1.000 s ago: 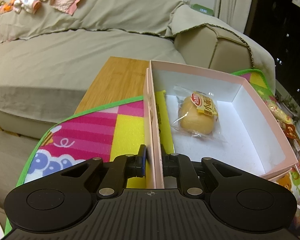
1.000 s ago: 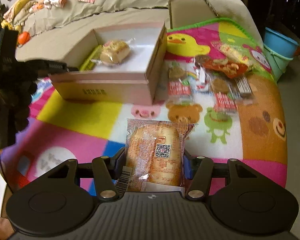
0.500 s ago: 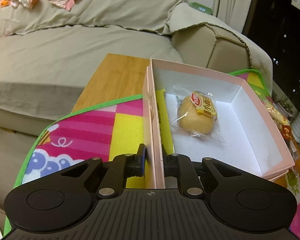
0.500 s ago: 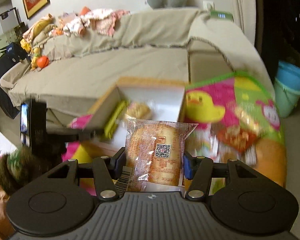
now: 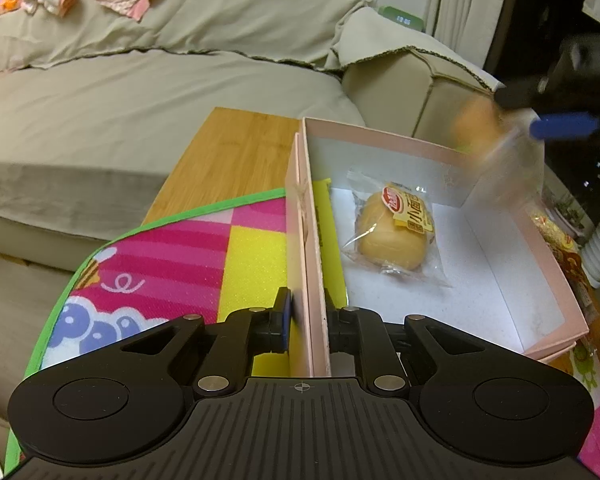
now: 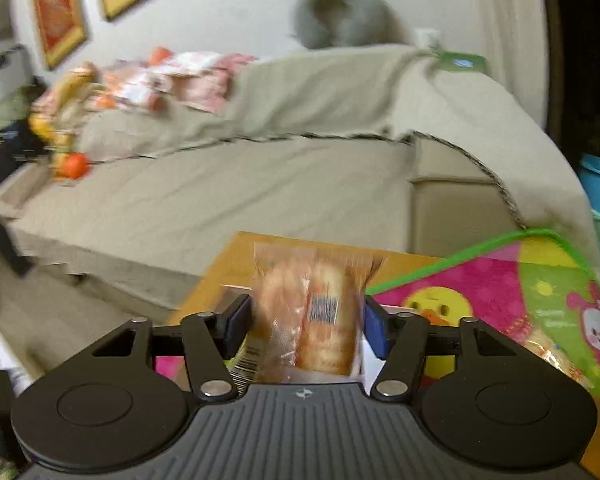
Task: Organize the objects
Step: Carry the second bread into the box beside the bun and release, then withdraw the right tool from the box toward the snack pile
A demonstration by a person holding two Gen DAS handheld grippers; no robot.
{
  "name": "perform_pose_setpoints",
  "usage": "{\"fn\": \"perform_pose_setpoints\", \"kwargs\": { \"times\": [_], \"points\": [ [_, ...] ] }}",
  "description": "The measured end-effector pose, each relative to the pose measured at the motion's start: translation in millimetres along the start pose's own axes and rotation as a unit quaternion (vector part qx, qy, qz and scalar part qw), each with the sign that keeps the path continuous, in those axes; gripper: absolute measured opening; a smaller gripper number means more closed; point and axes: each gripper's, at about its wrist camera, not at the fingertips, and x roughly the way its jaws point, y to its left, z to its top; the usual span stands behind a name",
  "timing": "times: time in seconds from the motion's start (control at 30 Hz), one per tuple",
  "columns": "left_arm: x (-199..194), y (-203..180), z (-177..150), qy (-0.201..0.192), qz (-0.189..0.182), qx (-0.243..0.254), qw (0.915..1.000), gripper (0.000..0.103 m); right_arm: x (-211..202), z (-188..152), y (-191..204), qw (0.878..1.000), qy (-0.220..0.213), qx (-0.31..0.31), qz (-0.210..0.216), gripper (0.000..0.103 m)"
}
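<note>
A: Left gripper (image 5: pixel 307 322) state?

B: Pinching the near side wall of the pink box (image 5: pixel 556 256), one finger outside, one inside. The box sits on the play mat (image 5: pixel 160 252), its far end reaching the wooden table (image 5: pixel 236 140).

A: Contents?

B: One wrapped bun (image 5: pixel 396 236) on the white floor, toward the far end. A yellow strip (image 5: pixel 332 240) lies along the inside of the pinched wall. Near half of the floor is bare.

A: Right gripper (image 6: pixel 306 322)?

B: Fingers pressed on a wrapped bread packet (image 6: pixel 314 312), one pad on each long side. The packet's long axis runs forward along the fingers, far end sticking out past the tips, barcode face up.

A: Position relative to the box?

B: In the left wrist view the right gripper (image 5: pixel 556 128) shows as a blur above the box's far right corner, packet (image 5: pixel 496 160) hanging below and ahead of the blue pad. So the packet is over the far right rim, not yet on the floor.

A: What does the drop turn on?

B: Judgement: the open floor lies down and toward the near right corner from the packet; the right hand is the one that gets it there. The long axis should go parallel to the long walls, beside the bun rather than on it.

A: Risk?

B: The wrapper edge could catch the rim. The left pinch should stop the box sliding.
</note>
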Motion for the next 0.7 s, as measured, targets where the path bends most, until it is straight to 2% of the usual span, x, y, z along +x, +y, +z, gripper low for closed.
{"fn": "perform_pose_setpoints", "kwargs": {
  "times": [0.03,0.13,0.23,0.47,0.7],
  "points": [
    [0,0,0,0.000,-0.001,0.000,1.0000,0.015,6,-5,-4,1.000,0.006,0.006,-0.006,0.060],
    [0,0,0,-0.001,-0.002,0.000,1.0000,0.016,2,-27,-22,0.999,0.018,0.034,0.016,0.061],
    [1,0,-1,-0.003,0.000,-0.002,1.0000,0.015,-19,-58,-38,1.000,0.011,0.026,-0.012,0.069],
    [1,1,-3,-0.003,-0.001,-0.002,1.0000,0.015,-57,-129,-61,0.998,0.023,0.013,-0.064,0.073],
    [1,0,-3,-0.002,0.001,-0.002,1.0000,0.015,-59,-161,-92,0.993,0.047,0.057,-0.094,0.075]
  ]
}}
